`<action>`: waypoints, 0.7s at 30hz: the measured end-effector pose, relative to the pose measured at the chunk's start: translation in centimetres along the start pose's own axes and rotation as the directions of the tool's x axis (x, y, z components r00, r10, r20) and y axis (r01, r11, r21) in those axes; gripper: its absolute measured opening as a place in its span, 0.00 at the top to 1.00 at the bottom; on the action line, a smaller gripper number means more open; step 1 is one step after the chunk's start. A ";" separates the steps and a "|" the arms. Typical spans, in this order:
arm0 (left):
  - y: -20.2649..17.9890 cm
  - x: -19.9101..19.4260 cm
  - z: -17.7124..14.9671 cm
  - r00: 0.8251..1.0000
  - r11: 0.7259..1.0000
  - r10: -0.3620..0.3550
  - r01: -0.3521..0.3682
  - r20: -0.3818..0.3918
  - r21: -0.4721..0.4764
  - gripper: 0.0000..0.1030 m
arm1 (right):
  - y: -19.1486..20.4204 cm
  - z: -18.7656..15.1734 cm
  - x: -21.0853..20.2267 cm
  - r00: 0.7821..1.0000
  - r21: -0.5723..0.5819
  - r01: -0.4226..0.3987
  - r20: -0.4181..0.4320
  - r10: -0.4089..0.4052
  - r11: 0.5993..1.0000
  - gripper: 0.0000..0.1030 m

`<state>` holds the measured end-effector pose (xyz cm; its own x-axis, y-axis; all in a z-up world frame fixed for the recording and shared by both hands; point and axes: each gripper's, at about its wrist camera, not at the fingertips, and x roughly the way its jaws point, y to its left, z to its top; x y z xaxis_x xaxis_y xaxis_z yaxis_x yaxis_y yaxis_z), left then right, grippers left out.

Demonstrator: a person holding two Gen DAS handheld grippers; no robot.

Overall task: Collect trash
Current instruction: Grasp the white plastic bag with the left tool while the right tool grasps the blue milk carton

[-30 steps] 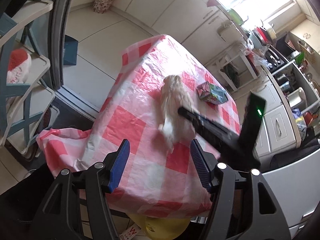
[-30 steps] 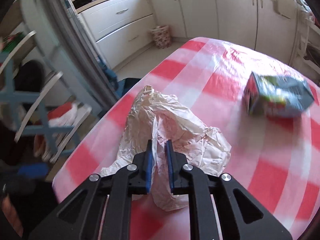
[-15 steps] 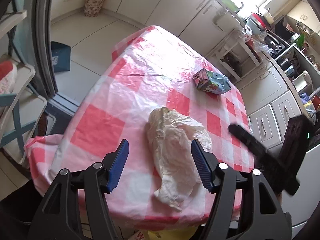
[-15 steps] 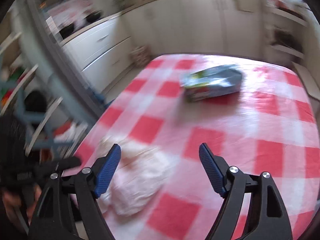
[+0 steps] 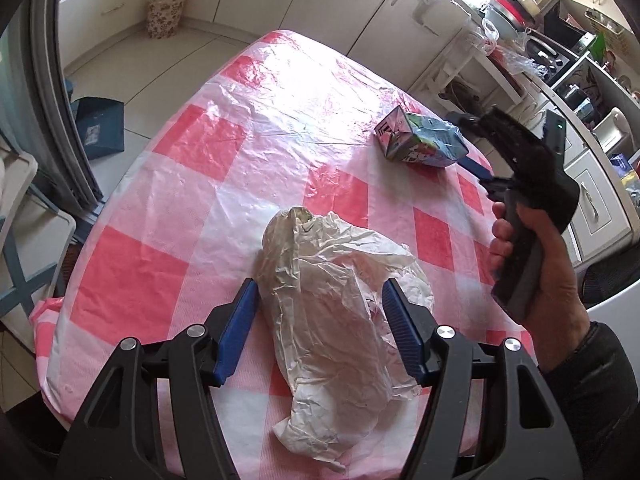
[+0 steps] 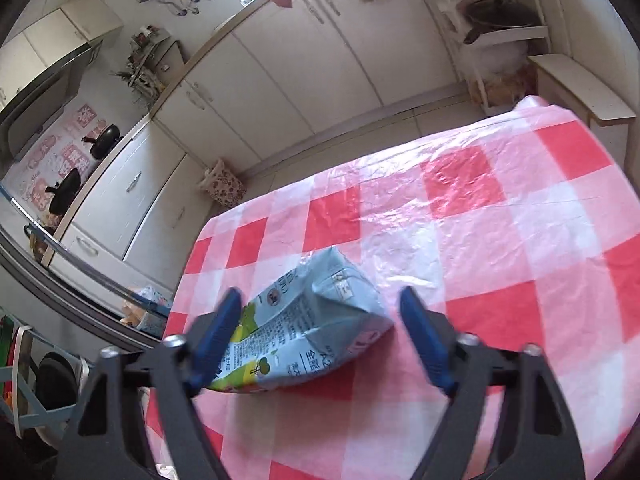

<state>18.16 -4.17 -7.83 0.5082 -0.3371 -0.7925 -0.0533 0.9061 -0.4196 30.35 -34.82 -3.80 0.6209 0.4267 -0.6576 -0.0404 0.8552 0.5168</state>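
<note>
A crumpled white plastic bag point(image 5: 336, 312) lies on the red-and-white checked tablecloth point(image 5: 200, 144) near the front edge. My left gripper point(image 5: 320, 312) is open, its blue fingers either side of the bag, not closed on it. A crushed light-blue milk carton point(image 5: 424, 142) lies further back on the right; in the right wrist view the carton point(image 6: 304, 332) sits between the open fingers of my right gripper point(image 6: 320, 336). The right gripper also shows in the left wrist view point(image 5: 480, 172), held by a hand just beside the carton.
White kitchen cabinets point(image 6: 304, 64) run behind the table. A floral waste basket point(image 5: 166, 12) stands on the floor by the cabinets, also in the right wrist view point(image 6: 224, 186). A blue box point(image 5: 100, 128) sits on the floor left of the table. A shelf rack point(image 5: 24, 208) stands at the left.
My right gripper let go of the white bag, opened, and swung over to the milk carton. My left gripper moved in so its open fingers straddle the bag.
</note>
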 end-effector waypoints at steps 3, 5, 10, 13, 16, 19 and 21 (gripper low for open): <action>-0.5 0.5 0.1 1.000 1.000 -0.008 0.008 -0.013 0.023 0.57 | 0.7 -0.9 -0.2 0.998 -0.047 -0.042 -0.053 0.039 0.998 0.66; -0.7 0.7 0.3 1.000 0.999 -0.010 0.011 -0.020 0.034 0.61 | 1.4 -1.9 -1.1 0.994 -0.082 -0.064 -0.091 0.056 0.995 0.69; 0.1 0.5 0.6 0.999 1.000 -0.025 0.025 -0.024 -0.006 0.62 | 4.9 -7.3 -4.3 0.939 -0.306 -0.177 -0.336 0.068 0.935 0.70; 0.4 0.4 0.5 0.999 1.000 -0.024 0.024 -0.023 -0.005 0.64 | 8.5 -9.1 -7.5 0.971 -0.586 -0.060 -0.220 -0.088 0.808 0.26; 0.2 0.5 0.3 1.000 1.000 -0.017 0.017 -0.019 0.009 0.66 | 11.5 -8.6 -8.5 0.991 -0.721 0.032 -0.069 -0.118 0.692 0.12; -0.1 0.5 -0.1 1.000 1.000 -0.014 0.015 -0.018 0.026 0.70 | 13.6 -7.5 -4.5 0.978 -0.796 0.058 -0.075 -0.193 0.603 0.09; -0.2 0.5 -0.1 1.000 0.999 -0.016 0.016 -0.021 0.032 0.71 | 13.9 -6.9 -0.6 0.958 -0.826 0.060 -0.110 -0.264 0.561 0.09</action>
<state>18.32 -4.55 -8.21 0.4909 -0.3565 -0.7949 -0.0175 0.9082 -0.4182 24.04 -21.15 -0.03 0.5198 0.2153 -0.8267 -0.6319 0.7482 -0.2025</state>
